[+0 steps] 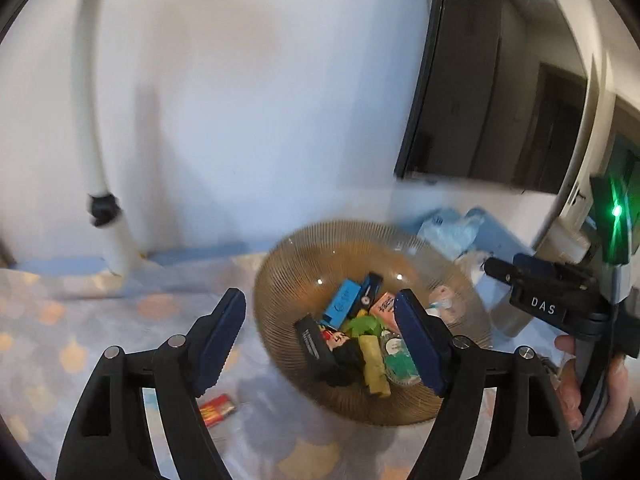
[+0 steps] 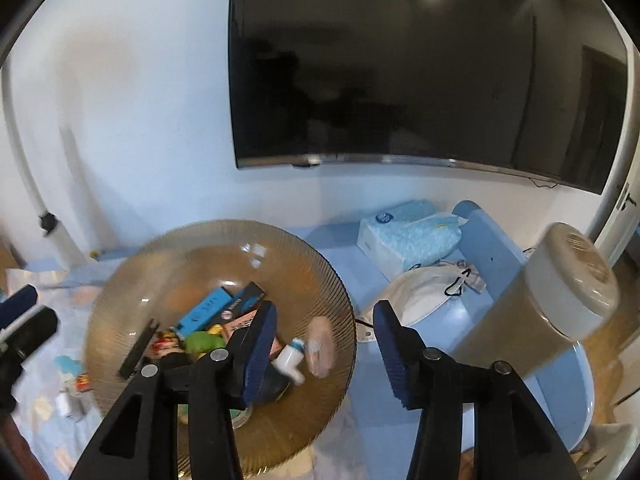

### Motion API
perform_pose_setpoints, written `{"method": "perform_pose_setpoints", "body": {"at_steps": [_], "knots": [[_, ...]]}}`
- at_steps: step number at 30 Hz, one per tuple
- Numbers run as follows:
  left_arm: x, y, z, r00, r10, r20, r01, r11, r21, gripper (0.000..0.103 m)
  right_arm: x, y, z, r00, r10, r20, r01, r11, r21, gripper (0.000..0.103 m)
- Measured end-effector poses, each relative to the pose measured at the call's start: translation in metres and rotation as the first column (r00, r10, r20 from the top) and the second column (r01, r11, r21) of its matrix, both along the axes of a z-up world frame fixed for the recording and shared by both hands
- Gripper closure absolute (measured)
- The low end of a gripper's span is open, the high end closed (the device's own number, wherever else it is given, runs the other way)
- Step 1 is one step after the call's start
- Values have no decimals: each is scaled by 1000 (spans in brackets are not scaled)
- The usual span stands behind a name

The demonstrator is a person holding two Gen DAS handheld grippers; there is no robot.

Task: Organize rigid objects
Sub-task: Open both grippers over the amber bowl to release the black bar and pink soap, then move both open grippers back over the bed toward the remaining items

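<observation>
While you hold both grippers above the table, the cloth (image 1: 80, 320) under them shows a pale pattern of blue and orange blobs, and a light blue ledge (image 2: 492, 248) runs along the white wall (image 1: 260, 100). A dark television (image 2: 420, 68) hangs on that wall, and a white pipe (image 1: 86, 100) runs down it at the left.

Your left gripper (image 1: 320, 340) has its jaws spread wide and nothing between them. Your right gripper (image 2: 324, 348) is likewise spread and empty. Both hang over the ribbed amber glass bowl (image 1: 304, 248), which sits on the cloth and holds the small things: a blue box (image 1: 342, 302), a black box (image 1: 314, 342), a pink box (image 1: 384, 306), a green leafy piece (image 1: 364, 326) and a yellowish roll (image 1: 374, 364).

Only your left camera shows the red pack (image 1: 218, 406) lying on the cloth just outside the bowl, and your hand (image 1: 580, 384) on the other tool's handle. Only your right camera shows the tissue pack (image 2: 408, 236) on the ledge, the white mask (image 2: 424, 292) beside it, the tall amber jar with a cream lid (image 2: 560, 292), and a small white bottle (image 2: 290, 360) in the bowl.
</observation>
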State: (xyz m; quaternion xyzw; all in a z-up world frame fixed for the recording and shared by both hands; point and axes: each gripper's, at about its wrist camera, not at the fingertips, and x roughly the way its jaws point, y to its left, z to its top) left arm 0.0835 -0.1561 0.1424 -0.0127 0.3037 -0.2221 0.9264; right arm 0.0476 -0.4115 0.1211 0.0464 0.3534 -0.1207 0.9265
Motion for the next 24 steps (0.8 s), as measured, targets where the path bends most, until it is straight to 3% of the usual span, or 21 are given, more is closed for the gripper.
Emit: {"method": "perform_pose_setpoints", "body": {"at_steps": [8, 14, 18, 24], "knots": [[-70, 91, 44, 990, 116, 81, -110, 991, -71, 27, -56, 27, 48, 991, 74, 107, -84, 992, 89, 48], [-116, 150, 36, 969, 234, 72, -231, 971, -56, 20, -93, 91, 68, 954, 245, 170, -270, 952, 146, 45], [-129, 184, -11, 942, 337, 8, -337, 942, 9, 19, -106, 143, 38, 931, 339, 138, -357, 924, 139, 44], [-123, 205, -97, 906, 414, -85, -397, 903, 163, 19, -103, 210, -66, 906, 421, -30, -418, 905, 84, 44]]}}
